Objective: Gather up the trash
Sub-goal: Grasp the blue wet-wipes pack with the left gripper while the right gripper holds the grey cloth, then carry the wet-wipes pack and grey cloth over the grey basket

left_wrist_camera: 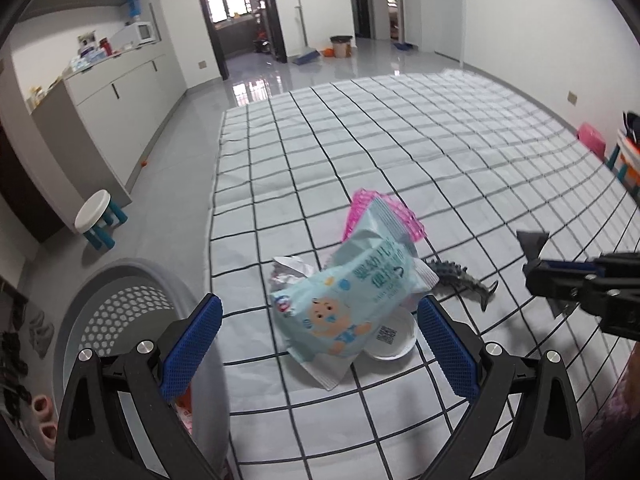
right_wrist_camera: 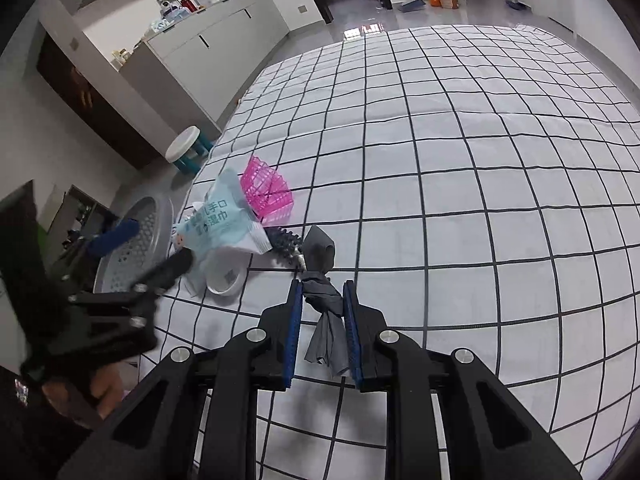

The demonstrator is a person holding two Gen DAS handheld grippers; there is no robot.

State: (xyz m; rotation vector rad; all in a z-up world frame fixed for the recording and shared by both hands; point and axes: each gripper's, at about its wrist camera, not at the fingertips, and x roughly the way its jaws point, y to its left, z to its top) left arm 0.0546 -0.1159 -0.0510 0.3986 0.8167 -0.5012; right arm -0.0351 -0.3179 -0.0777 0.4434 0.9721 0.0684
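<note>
A light blue wet-wipes packet (left_wrist_camera: 352,296) (right_wrist_camera: 218,224) lies tilted on a pile on the checked bed sheet (left_wrist_camera: 400,152), over a white lid (left_wrist_camera: 390,340) (right_wrist_camera: 224,276) and crumpled foil (left_wrist_camera: 290,270). My left gripper (left_wrist_camera: 320,324) is open, its fingers on either side of the packet's near end; it also shows in the right wrist view (right_wrist_camera: 160,256). My right gripper (right_wrist_camera: 322,300) is shut on a grey rag (right_wrist_camera: 322,276), held above the sheet; it shows at the right of the left wrist view (left_wrist_camera: 538,276).
A pink plastic basket (left_wrist_camera: 384,212) (right_wrist_camera: 268,192) and a grey toy dinosaur (left_wrist_camera: 464,280) (right_wrist_camera: 286,242) lie by the pile. A grey perforated laundry basket (left_wrist_camera: 132,312) (right_wrist_camera: 136,244) stands on the floor left of the bed. A white stool (left_wrist_camera: 98,216) is further left.
</note>
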